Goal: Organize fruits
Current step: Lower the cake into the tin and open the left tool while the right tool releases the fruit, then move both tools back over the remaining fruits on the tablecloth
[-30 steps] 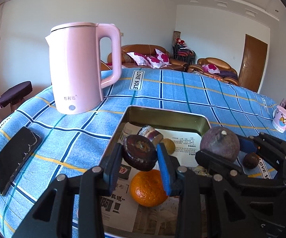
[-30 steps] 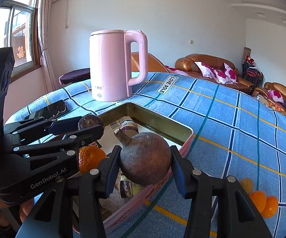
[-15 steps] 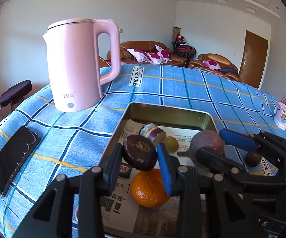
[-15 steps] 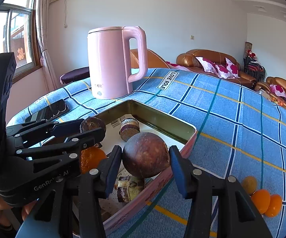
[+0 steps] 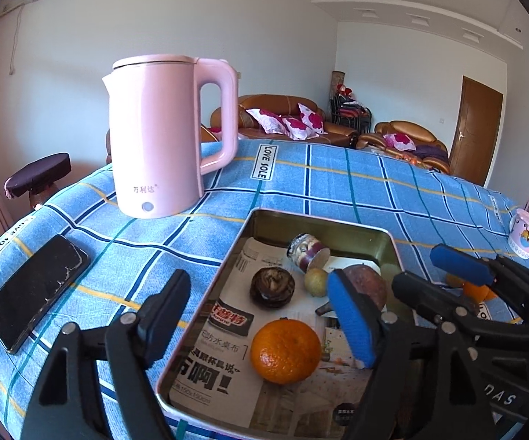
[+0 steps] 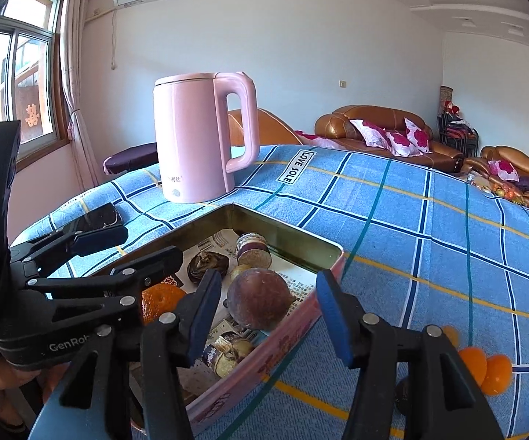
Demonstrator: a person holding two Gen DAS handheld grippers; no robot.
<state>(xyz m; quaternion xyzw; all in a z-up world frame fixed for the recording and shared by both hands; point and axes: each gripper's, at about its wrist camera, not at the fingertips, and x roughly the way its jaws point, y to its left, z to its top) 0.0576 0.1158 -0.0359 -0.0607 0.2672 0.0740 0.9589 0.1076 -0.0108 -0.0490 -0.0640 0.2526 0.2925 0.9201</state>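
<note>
A metal tray (image 5: pixel 323 220) lined with newspaper holds an orange (image 5: pixel 284 350), a dark brown fruit (image 5: pixel 272 286), a small yellowish fruit (image 5: pixel 316 281) and a round purple-brown fruit (image 6: pixel 259 299). My left gripper (image 5: pixel 257 311) hangs over the tray's near left, its jaws opening, nothing between the pads; the dark brown fruit lies on the paper beyond them. My right gripper (image 6: pixel 268 311) straddles the purple-brown fruit, jaws opening, with both pads apart from it as it rests in the tray. The left gripper (image 6: pixel 128 249) also shows in the right wrist view.
A pink kettle (image 5: pixel 169 135) stands behind the tray on the blue checked cloth. A black phone (image 5: pixel 37 289) lies at the left. Small oranges (image 6: pixel 484 366) sit on the cloth right of the tray, and a pink cup (image 5: pixel 525 233) stands at the far right.
My left gripper has opened wide and let go of the dark brown fruit, which now lies in the tray. The right gripper lowered the purple-brown fruit into the tray and its pads have parted from it.
</note>
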